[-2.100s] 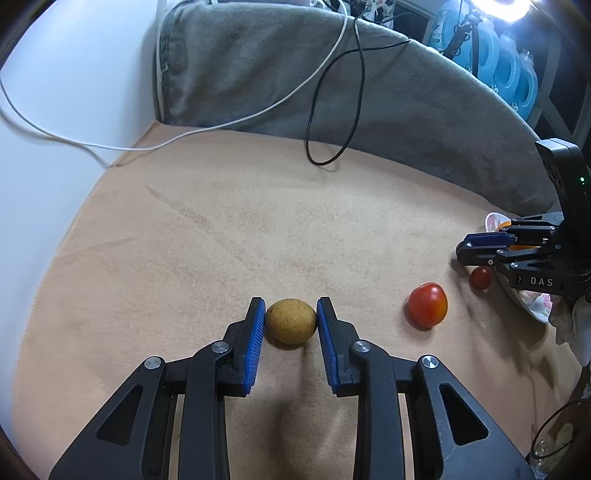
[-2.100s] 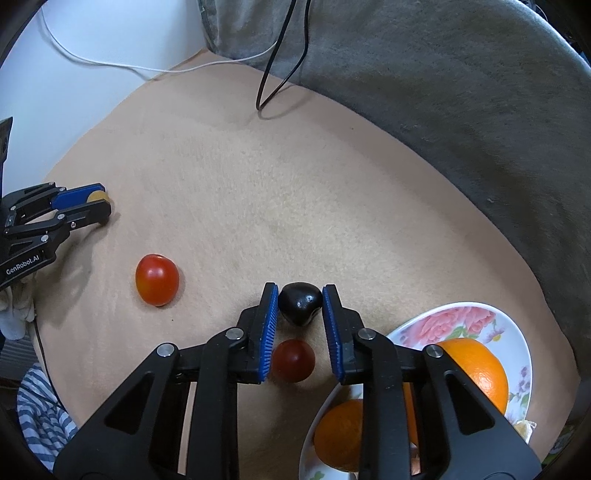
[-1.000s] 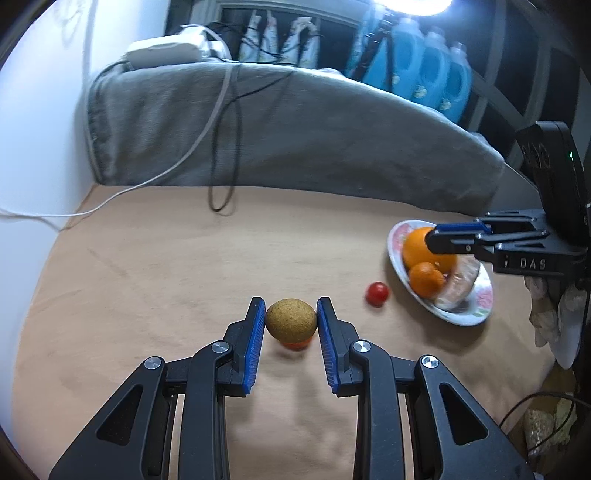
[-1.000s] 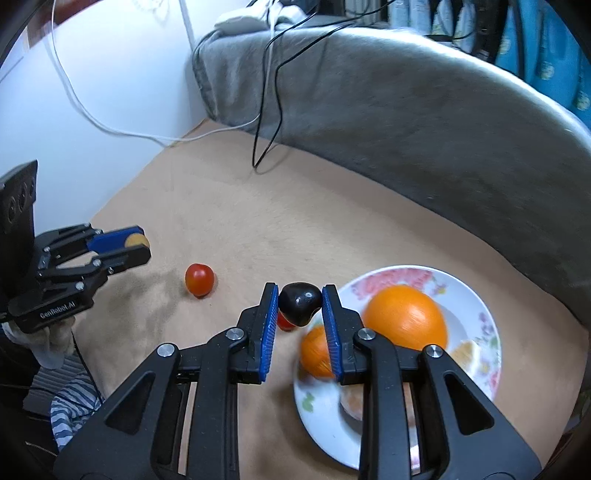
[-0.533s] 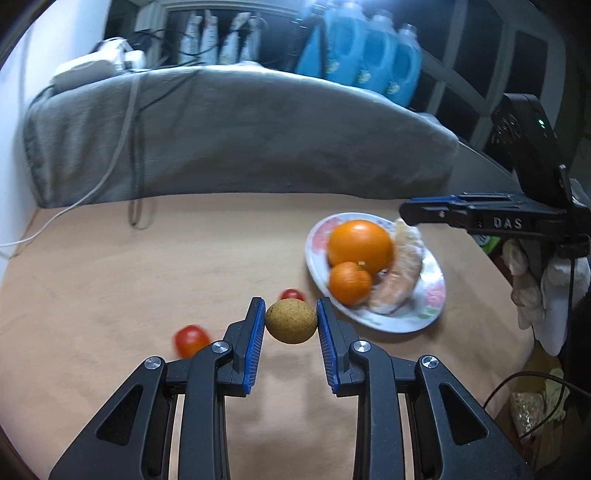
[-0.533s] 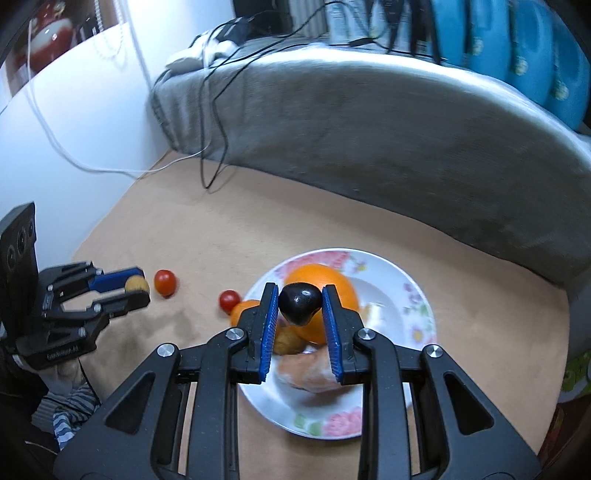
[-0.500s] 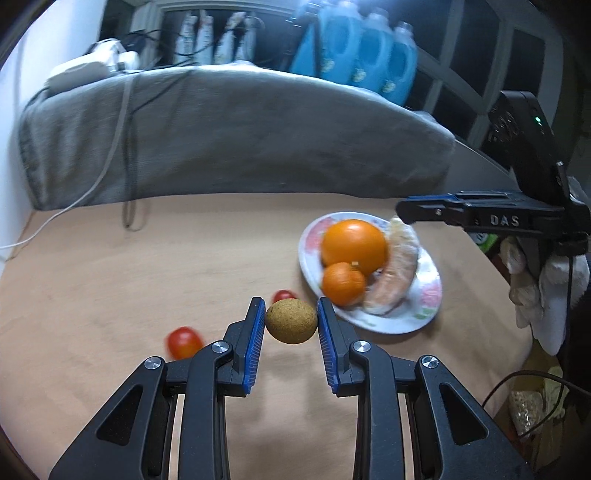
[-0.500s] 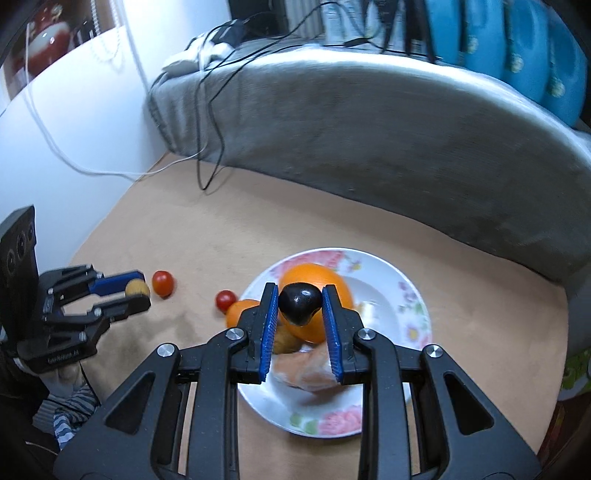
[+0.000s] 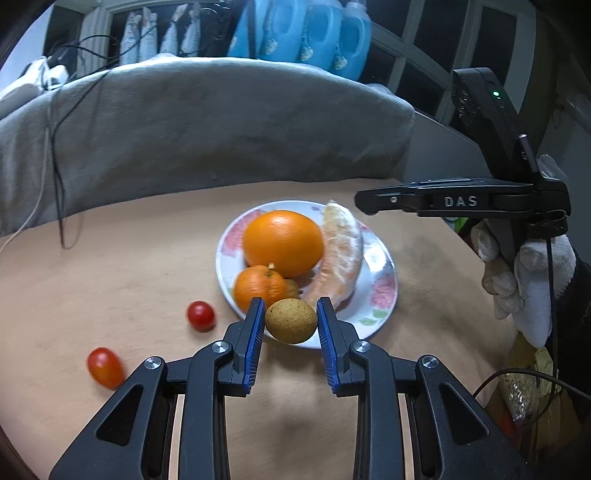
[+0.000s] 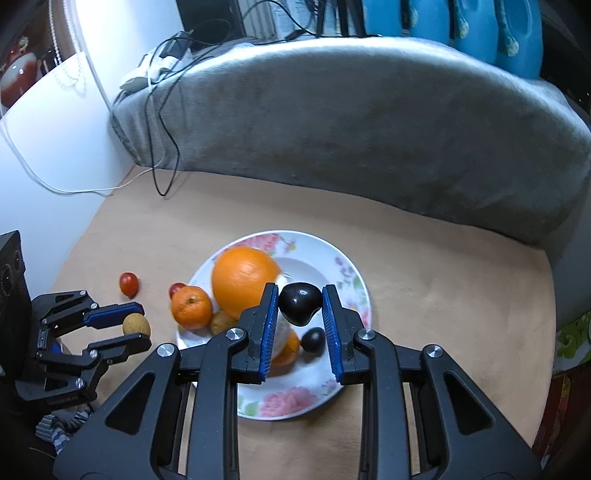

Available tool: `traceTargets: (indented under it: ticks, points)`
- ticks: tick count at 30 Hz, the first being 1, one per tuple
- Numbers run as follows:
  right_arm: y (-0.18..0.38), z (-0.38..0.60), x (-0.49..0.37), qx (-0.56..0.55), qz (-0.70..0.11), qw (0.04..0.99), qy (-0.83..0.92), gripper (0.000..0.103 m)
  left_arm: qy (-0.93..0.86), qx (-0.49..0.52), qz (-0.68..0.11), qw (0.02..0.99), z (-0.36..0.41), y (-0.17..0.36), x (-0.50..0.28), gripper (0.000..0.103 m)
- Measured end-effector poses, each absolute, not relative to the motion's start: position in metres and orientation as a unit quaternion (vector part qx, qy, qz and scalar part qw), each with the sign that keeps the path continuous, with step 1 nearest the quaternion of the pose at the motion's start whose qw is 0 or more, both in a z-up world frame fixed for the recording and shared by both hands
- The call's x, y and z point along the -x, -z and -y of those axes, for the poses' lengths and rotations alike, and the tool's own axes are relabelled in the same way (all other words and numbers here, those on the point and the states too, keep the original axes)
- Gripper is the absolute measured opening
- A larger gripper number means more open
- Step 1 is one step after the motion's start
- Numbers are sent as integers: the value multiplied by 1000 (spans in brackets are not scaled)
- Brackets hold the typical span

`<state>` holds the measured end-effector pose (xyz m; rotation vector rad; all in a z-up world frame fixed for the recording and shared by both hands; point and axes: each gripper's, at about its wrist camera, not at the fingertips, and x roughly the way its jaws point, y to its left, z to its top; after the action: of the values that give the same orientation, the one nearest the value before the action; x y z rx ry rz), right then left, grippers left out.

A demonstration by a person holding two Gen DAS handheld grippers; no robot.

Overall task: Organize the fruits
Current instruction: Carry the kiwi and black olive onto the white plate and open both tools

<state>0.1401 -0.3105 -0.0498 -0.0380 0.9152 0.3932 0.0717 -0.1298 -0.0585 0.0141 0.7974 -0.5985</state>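
Note:
My left gripper [image 9: 291,325] is shut on a small brown round fruit [image 9: 291,320] and holds it just above the near rim of the floral plate [image 9: 380,291]. The plate holds a large orange [image 9: 282,242], a small orange [image 9: 258,286] and a peeled citrus piece [image 9: 338,251]. My right gripper [image 10: 300,306] is shut on a dark plum-like fruit [image 10: 299,302], held above the plate [image 10: 332,266], over a second dark fruit [image 10: 313,339]. Two cherry tomatoes [image 9: 200,315] [image 9: 105,367] lie on the tan mat left of the plate.
A grey cloth-covered ridge [image 9: 207,125] with black and white cables [image 9: 55,147] borders the mat at the back. Blue detergent bottles [image 9: 314,33] stand behind it. The mat's edge drops off on the right [image 10: 550,314]. A white wall [image 10: 44,155] is on the left.
Both grippers have carried their fruits toward the plate. The left one has come up to the plate's near rim; the right one now hangs lower over the plate's middle.

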Motion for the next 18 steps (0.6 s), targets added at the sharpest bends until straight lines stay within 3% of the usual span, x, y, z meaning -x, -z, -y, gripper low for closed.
traceTargets:
  ticks: [18]
  points:
    - [78,330,-153,-15,-475,860,-186,25,304,-19,-395,867,155,62,-78,27]
